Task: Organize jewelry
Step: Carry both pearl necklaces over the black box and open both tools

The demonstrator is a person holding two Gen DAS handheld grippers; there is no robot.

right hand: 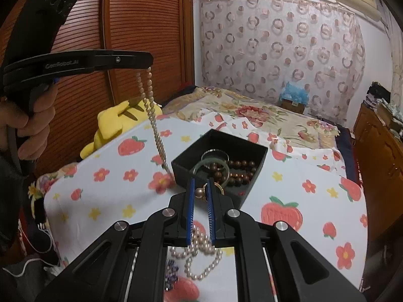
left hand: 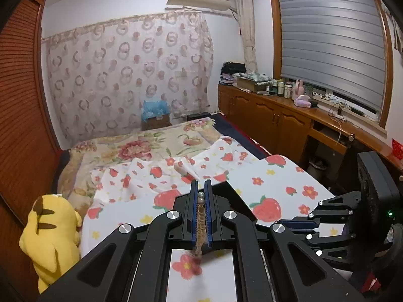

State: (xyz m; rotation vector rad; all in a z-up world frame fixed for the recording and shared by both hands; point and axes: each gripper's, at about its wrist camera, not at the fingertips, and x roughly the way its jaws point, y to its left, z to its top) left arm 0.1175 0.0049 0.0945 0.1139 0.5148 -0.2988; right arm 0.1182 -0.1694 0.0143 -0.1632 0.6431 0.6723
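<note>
My left gripper (left hand: 201,186) is shut on a pearl necklace (left hand: 200,222), held high above the table. In the right wrist view the left gripper's tip (right hand: 149,61) shows at upper left and the pearl necklace (right hand: 153,115) hangs from it down to the cloth beside a black box (right hand: 181,166). The box holds a green bangle (right hand: 201,167), a clear bangle (right hand: 214,152) and brown beads (right hand: 241,168). My right gripper (right hand: 200,188) is shut on a pearl earring (right hand: 200,193) just in front of the box. More pearl strands (right hand: 201,256) lie under it.
The table wears a white strawberry-and-flower cloth (right hand: 289,188). A yellow plush toy (left hand: 50,239) sits at its left edge. A bed (left hand: 151,146) lies beyond, a wooden cabinet (left hand: 277,115) runs along the right wall, and a slatted wardrobe (right hand: 141,25) stands at left.
</note>
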